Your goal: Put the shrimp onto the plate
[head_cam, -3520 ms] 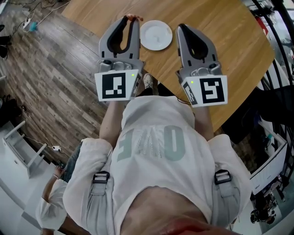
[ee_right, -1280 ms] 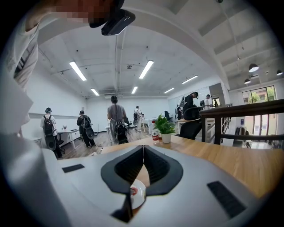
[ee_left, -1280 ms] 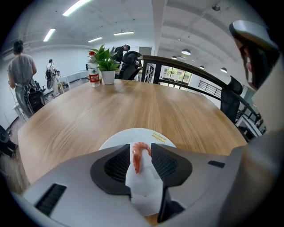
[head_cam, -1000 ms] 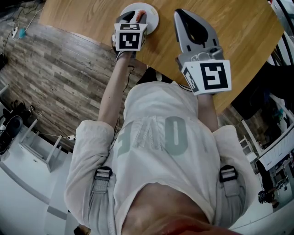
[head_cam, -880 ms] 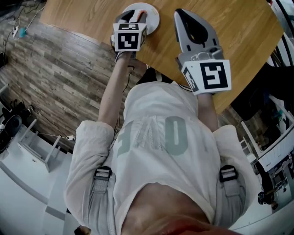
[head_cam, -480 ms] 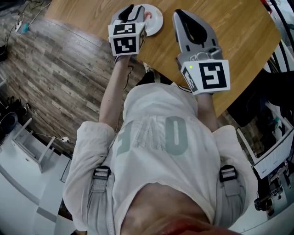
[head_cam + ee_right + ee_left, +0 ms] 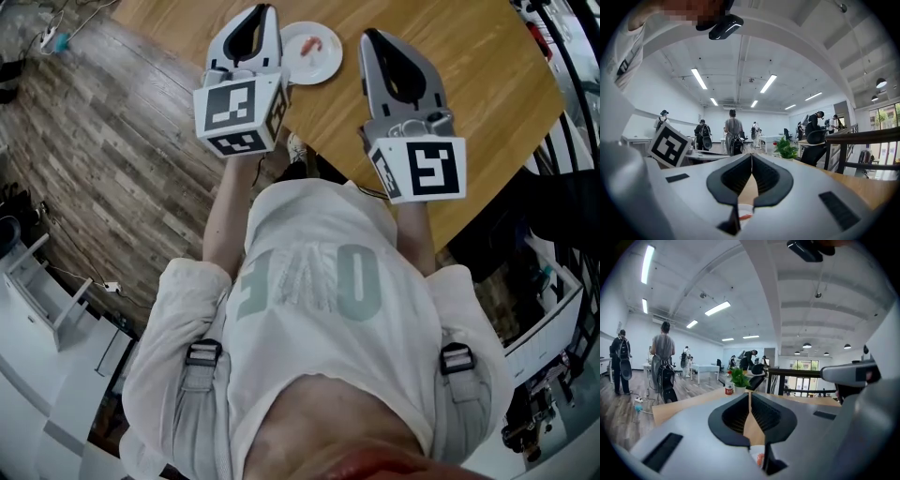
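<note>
Orange shrimp (image 7: 318, 44) lies on white plate (image 7: 320, 71), between left gripper (image 7: 265, 11) and right gripper (image 7: 369, 35). Left jaws have just been closing, now together, nothing between; right jaws together, empty. Risk: a low-swinging gripper could nudge plate, sliding shrimp off.

The shrimp (image 7: 316, 44) is orange-pink on a plain white plate (image 7: 324, 67), near the left edge of a table (image 7: 469, 75) of pale honey-brown wood grain. The left gripper (image 7: 265, 9) and right gripper (image 7: 368, 34) are light grey with black linings and black-and-white square markers (image 7: 234, 112). The floor (image 7: 122, 141) is streaky grey-brown planking.
</note>
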